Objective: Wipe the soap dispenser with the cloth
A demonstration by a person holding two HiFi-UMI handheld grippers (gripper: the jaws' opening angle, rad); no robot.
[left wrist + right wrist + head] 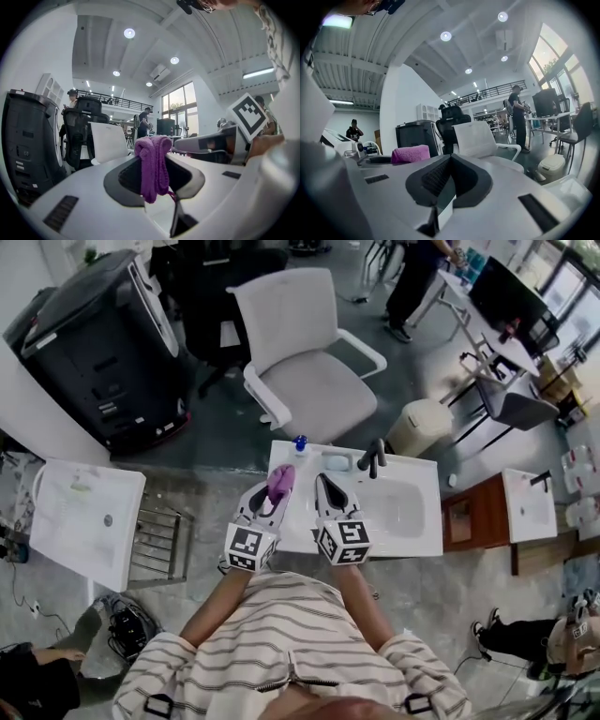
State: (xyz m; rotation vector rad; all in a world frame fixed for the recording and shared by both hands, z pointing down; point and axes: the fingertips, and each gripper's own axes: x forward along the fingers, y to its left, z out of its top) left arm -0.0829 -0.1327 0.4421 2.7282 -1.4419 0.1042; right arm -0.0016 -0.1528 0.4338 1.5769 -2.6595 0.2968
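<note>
Both grippers are held side by side over the front of a white sink point(412, 521), pointing away from the person toward a white office chair point(305, 343).

The left gripper point(277, 486) is clamped on the cloth point(280, 482), a purple one. In the left gripper view it's bunched up between the jaws, with a fold sticking out past the tips and the rest hanging down in front of them.

The right gripper point(325, 486) is closed with nothing in it. In its own view the two dark pads meet with no gap, and the cloth shows off to its left.

The soap dispenser point(300, 443) is the little bottle with the blue top. It stands upright at the back left corner of the sink rim, just past the tips of the grippers. The cloth is near it, but from the head view it looks like they're apart, not touching. A dark faucet point(375, 458) sits further right along the same back rim.

A big black machine point(94, 343) stands off to the left, and a person point(417, 282) is at the desks in the background.
</note>
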